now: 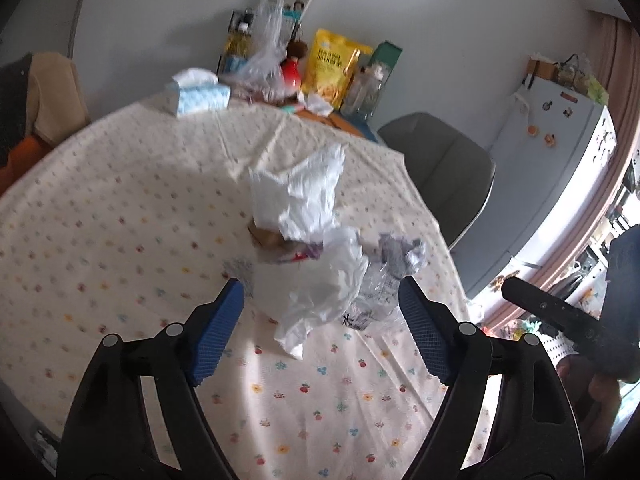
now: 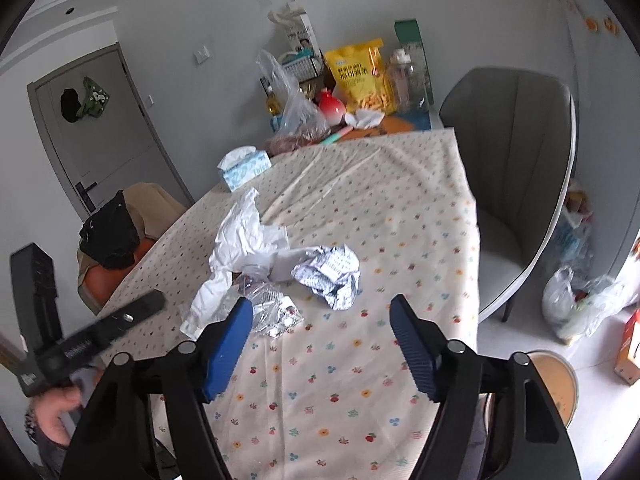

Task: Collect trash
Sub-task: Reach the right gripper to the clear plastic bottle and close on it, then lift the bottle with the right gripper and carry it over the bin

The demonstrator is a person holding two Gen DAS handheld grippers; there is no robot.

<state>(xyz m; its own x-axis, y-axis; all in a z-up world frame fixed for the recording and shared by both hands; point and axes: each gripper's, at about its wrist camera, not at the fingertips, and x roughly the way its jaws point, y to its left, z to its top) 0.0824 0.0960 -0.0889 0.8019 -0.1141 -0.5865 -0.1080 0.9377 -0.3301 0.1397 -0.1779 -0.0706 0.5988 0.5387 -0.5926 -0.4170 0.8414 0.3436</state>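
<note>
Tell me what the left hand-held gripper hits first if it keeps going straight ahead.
Probably the crumpled white plastic bag lying between the open fingers of the left hand-held gripper, with a clear crushed bottle just beside it; depth is uncertain.

Home dining room: clothed table, fridge.

A tissue box sits on the flower-print tabletop. A yellow snack bag leans against the wall, and a grey chair stands beside the tabletop.
</note>
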